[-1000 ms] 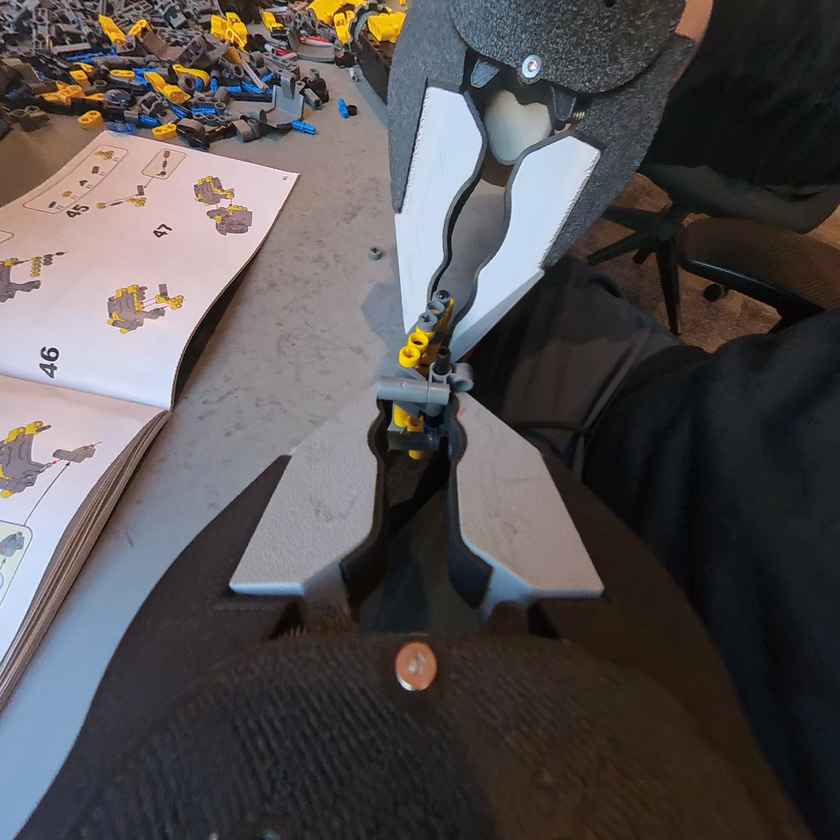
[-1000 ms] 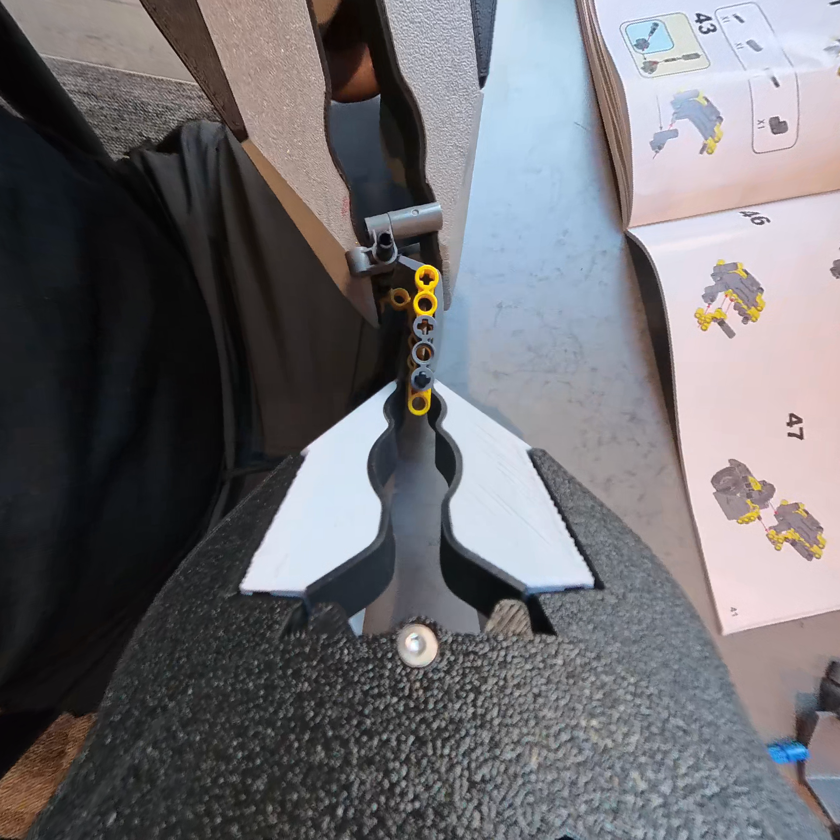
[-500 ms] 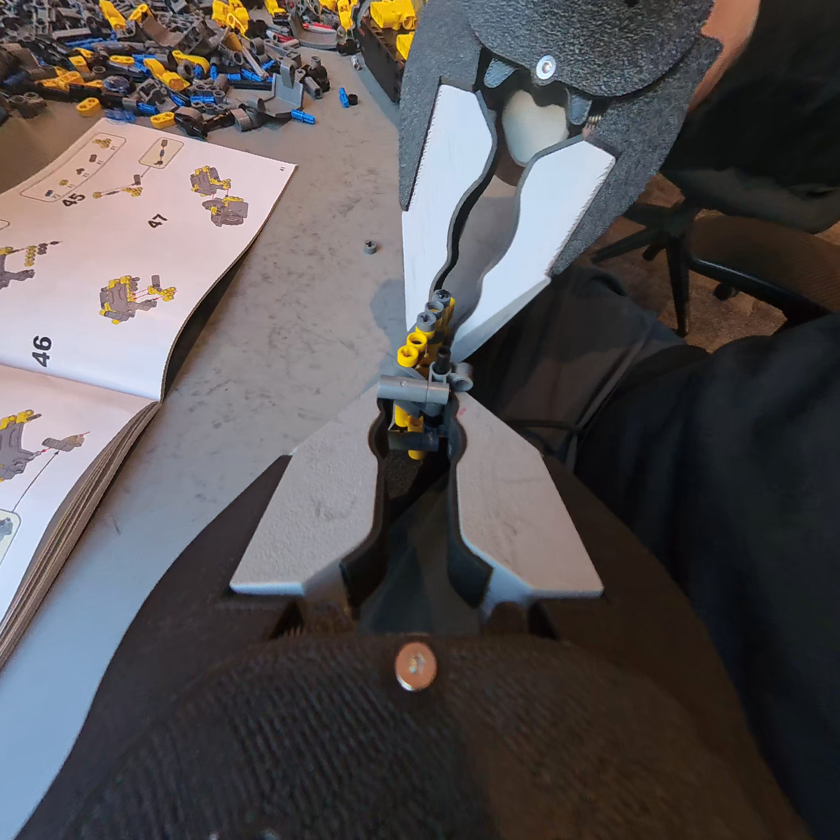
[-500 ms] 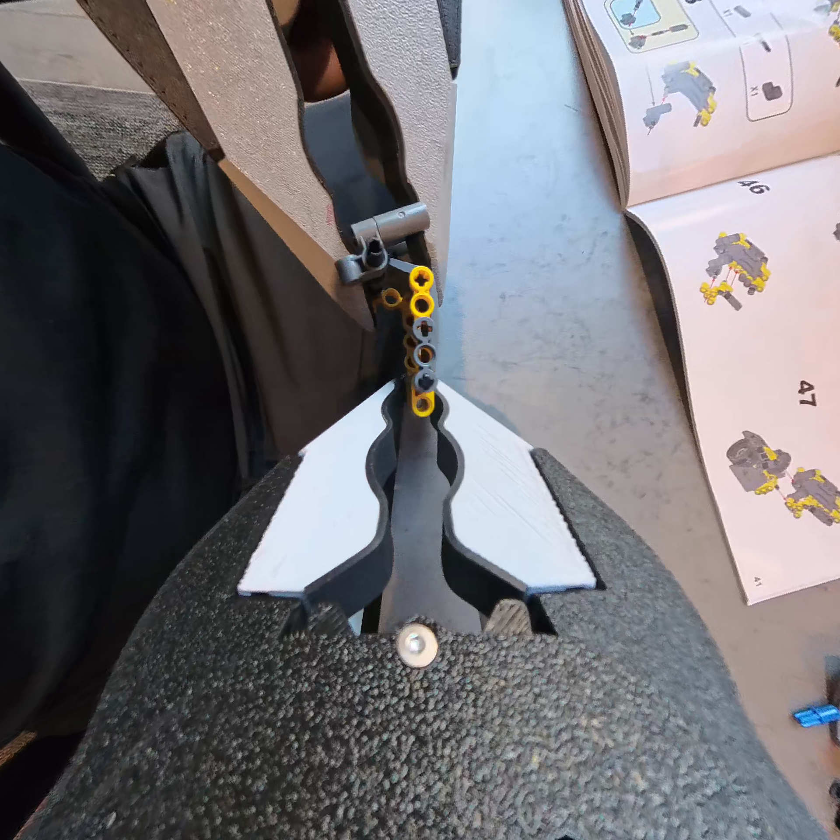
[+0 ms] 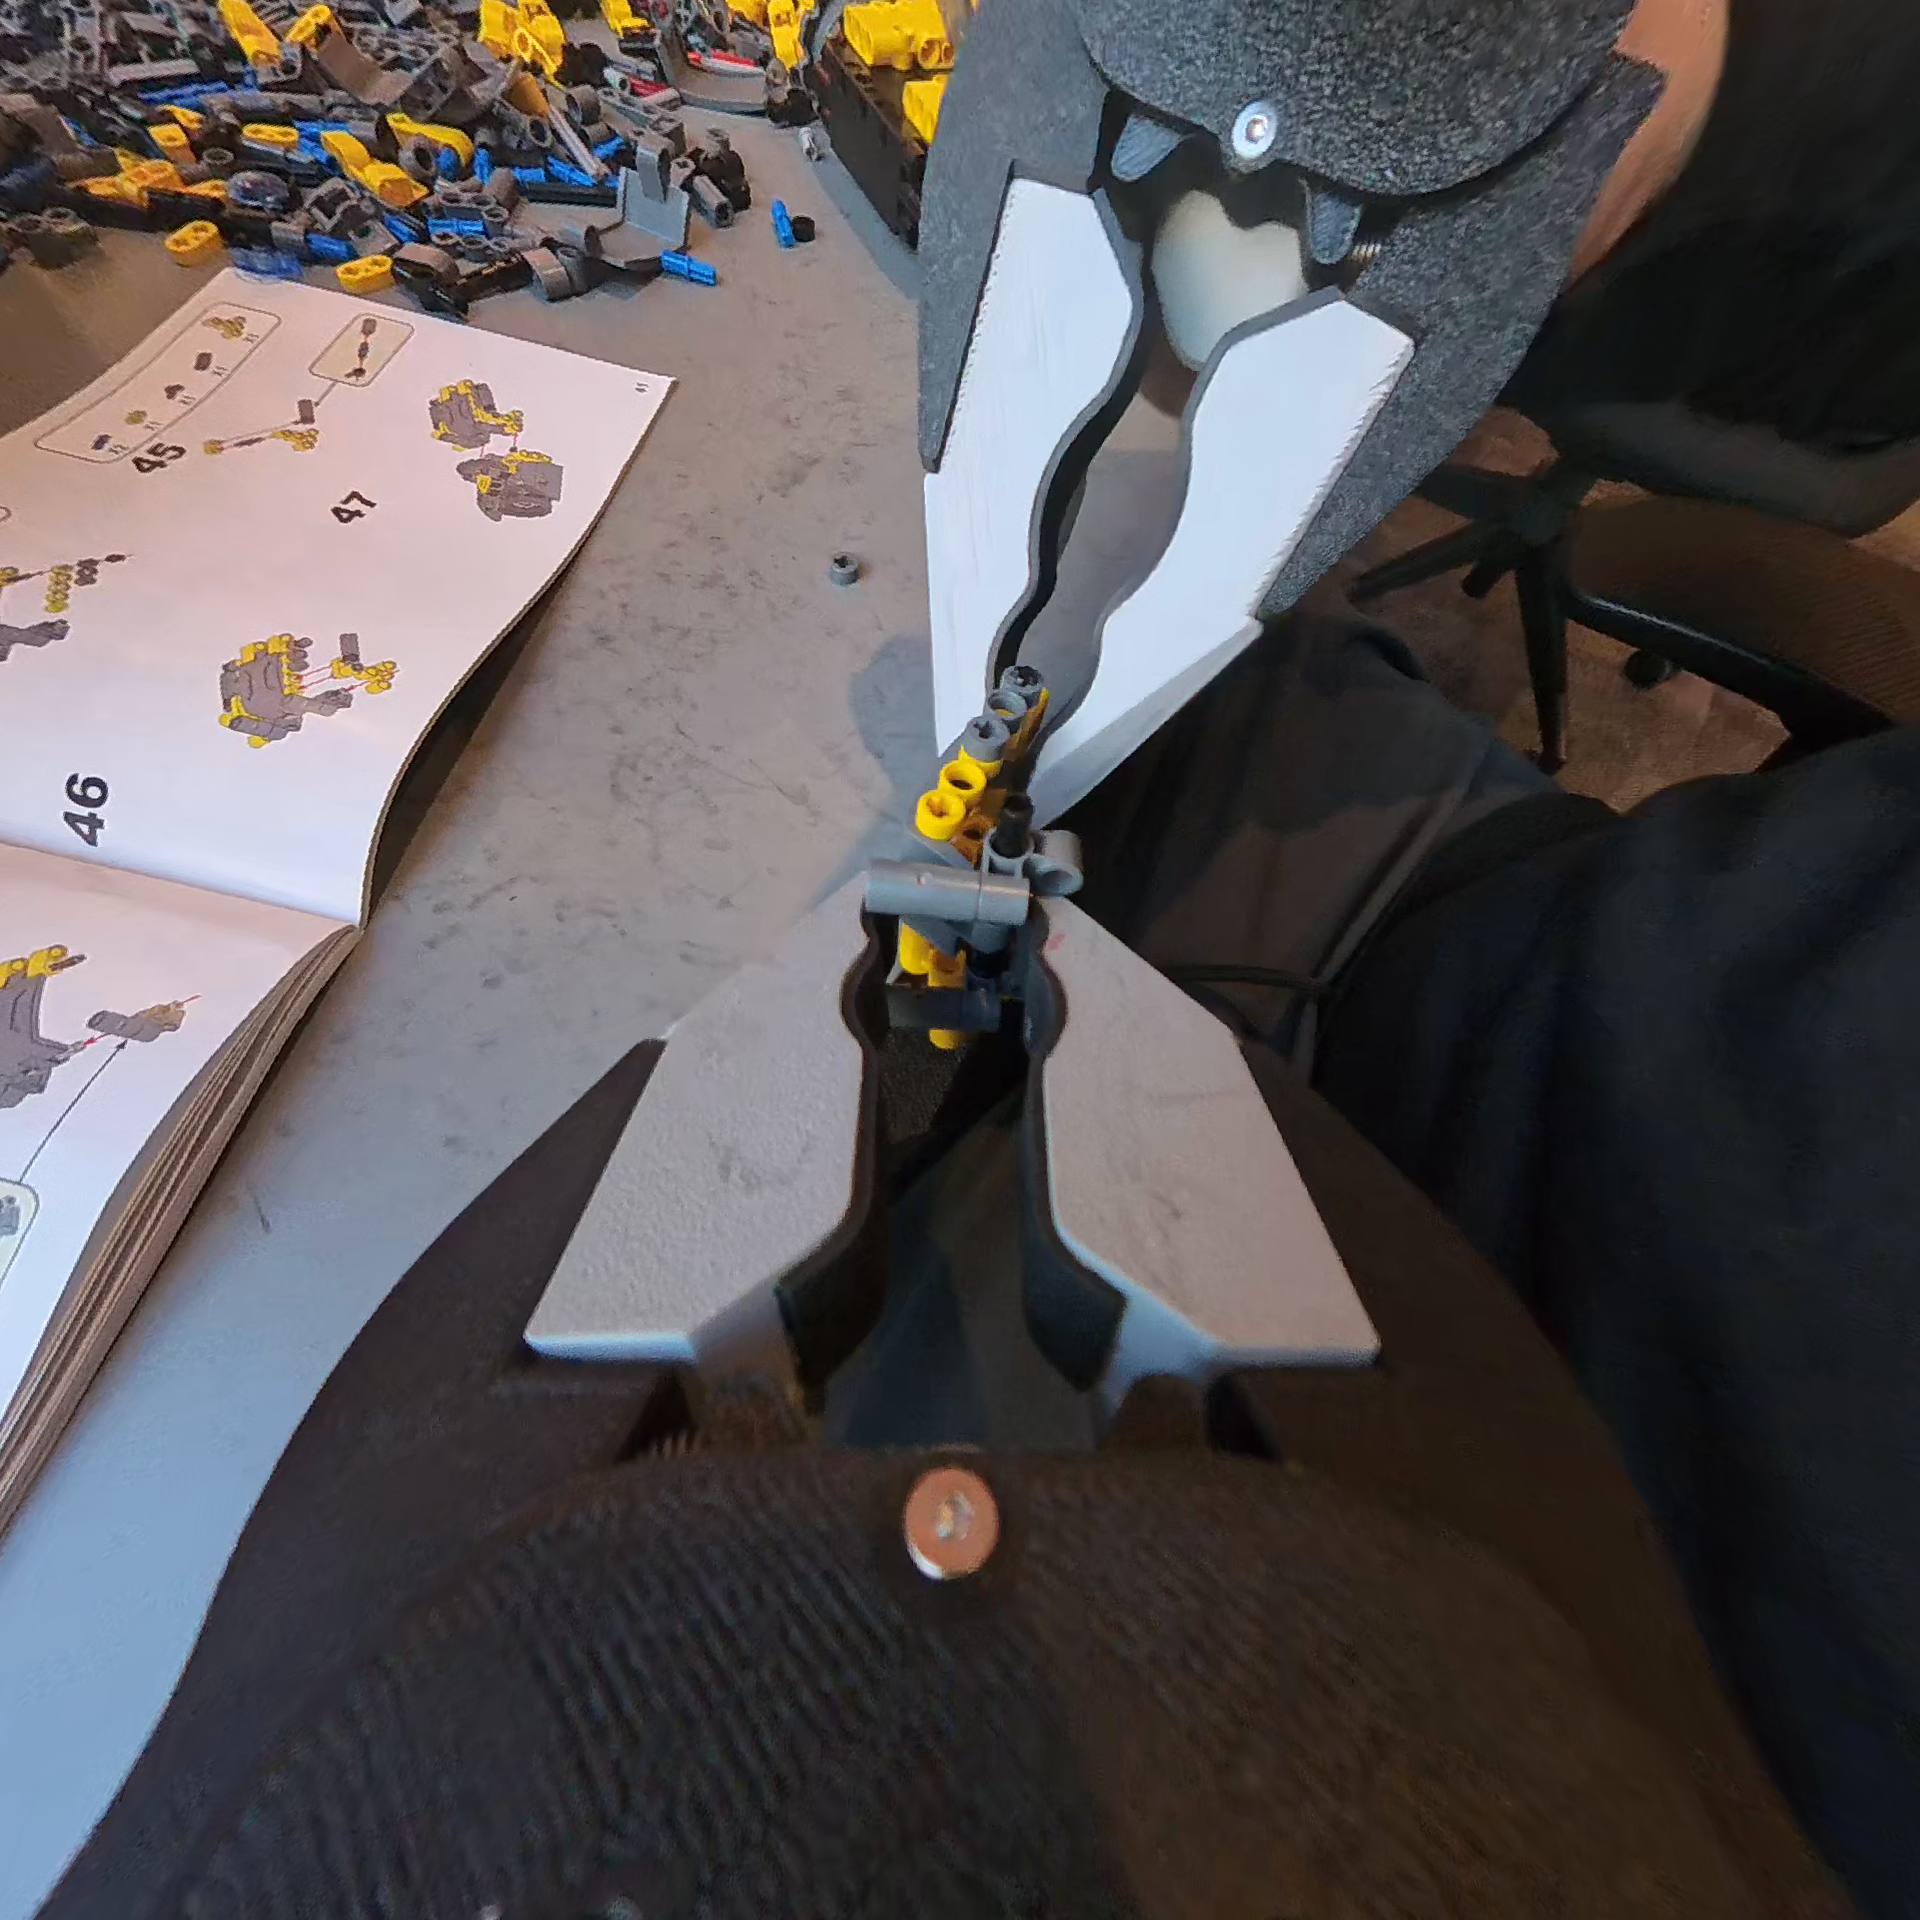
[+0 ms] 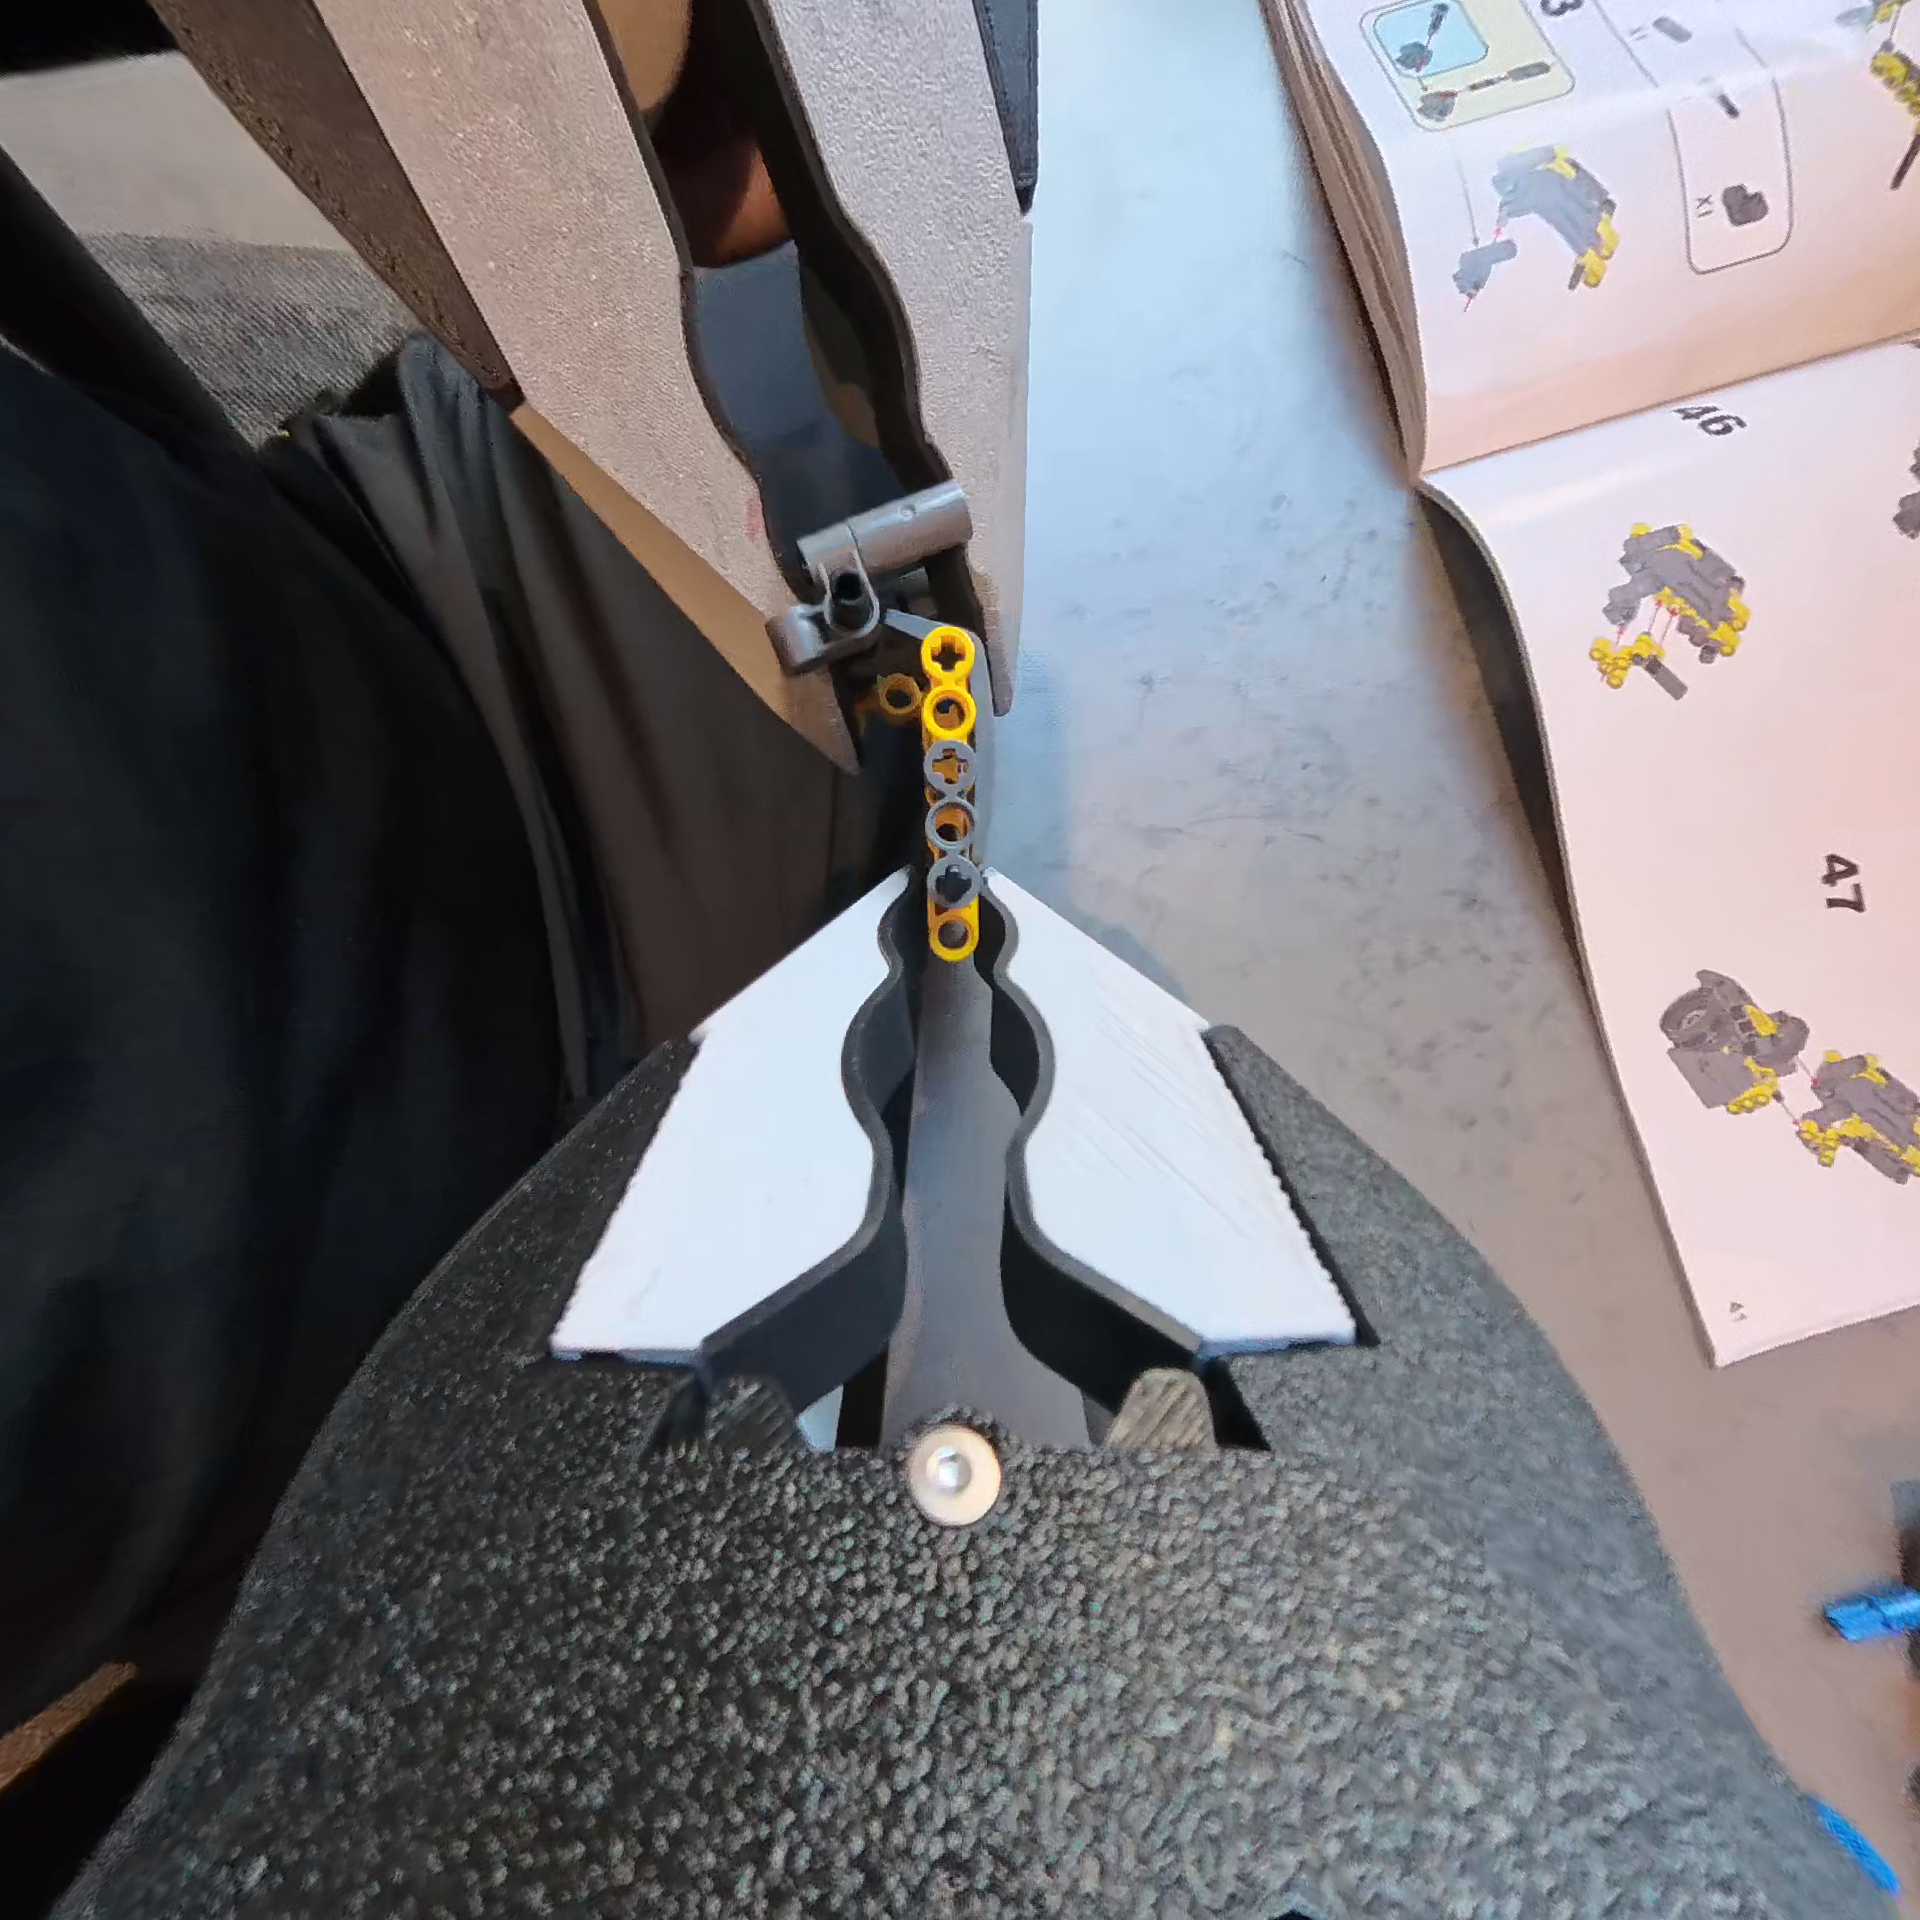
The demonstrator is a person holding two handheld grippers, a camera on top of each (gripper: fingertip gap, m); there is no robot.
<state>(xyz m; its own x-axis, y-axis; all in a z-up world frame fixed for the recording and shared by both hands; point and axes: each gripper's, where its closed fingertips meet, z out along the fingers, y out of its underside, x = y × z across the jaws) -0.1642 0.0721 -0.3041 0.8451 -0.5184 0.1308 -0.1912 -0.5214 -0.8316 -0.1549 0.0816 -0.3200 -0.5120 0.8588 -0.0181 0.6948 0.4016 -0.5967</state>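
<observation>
Both grippers meet tip to tip beside the open instruction booklet (image 5: 312, 623). The left gripper (image 5: 951, 977) pinches the grey connector end of a small brick assembly (image 5: 971, 831); the right gripper (image 6: 951, 914) nips its yellow beam (image 6: 951, 790), likely steadying it above the grey table (image 5: 644, 727).

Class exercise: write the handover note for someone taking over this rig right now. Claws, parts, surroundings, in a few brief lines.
Left claw: shut on the grey-and-yellow brick assembly.
Right claw: shut on the yellow beam at the same assembly's other end. Both hold it in the air at the grey table edge, over the person's lap.
Instruction booklet lies open on the table; loose brick pile beyond it.
Done or left: cannot tell.
</observation>
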